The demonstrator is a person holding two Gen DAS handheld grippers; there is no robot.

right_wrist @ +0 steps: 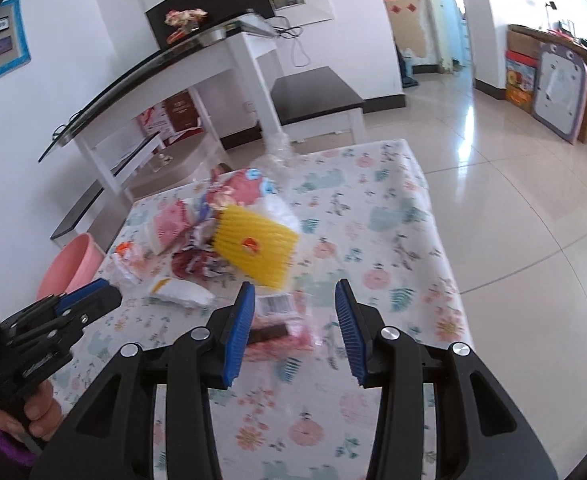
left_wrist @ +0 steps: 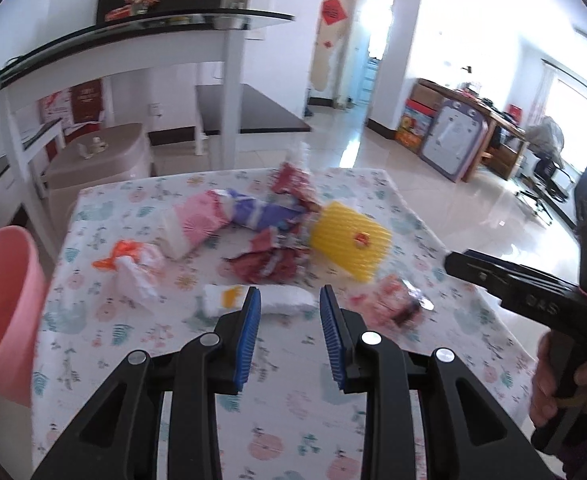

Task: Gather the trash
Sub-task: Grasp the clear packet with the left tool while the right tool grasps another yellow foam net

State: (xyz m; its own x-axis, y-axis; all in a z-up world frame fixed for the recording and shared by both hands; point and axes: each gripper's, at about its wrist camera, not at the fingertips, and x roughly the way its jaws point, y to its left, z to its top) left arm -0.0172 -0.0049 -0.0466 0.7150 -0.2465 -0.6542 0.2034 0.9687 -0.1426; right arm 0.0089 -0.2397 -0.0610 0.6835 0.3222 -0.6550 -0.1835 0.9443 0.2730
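Observation:
Trash lies on a floral table [left_wrist: 165,344]: a white wrapper with an orange mark [left_wrist: 253,300], a yellow ribbed pack [left_wrist: 349,240], a pink pack [left_wrist: 197,220], a purple wrapper [left_wrist: 261,212], dark red wrappers [left_wrist: 269,264], a pink snack bag [left_wrist: 393,300]. My left gripper [left_wrist: 289,334] is open and empty, just short of the white wrapper. My right gripper [right_wrist: 293,330] is open over the pink snack bag [right_wrist: 281,328]. A pink bin [left_wrist: 1,304] stands at the table's left edge.
A white console table [left_wrist: 113,56] and a dark bench [left_wrist: 269,112] stand behind the table. Glossy tiled floor [right_wrist: 513,160] lies to the right. A beige stool [left_wrist: 101,156] is at the back left. The right gripper's body [left_wrist: 533,296] shows at the left view's right edge.

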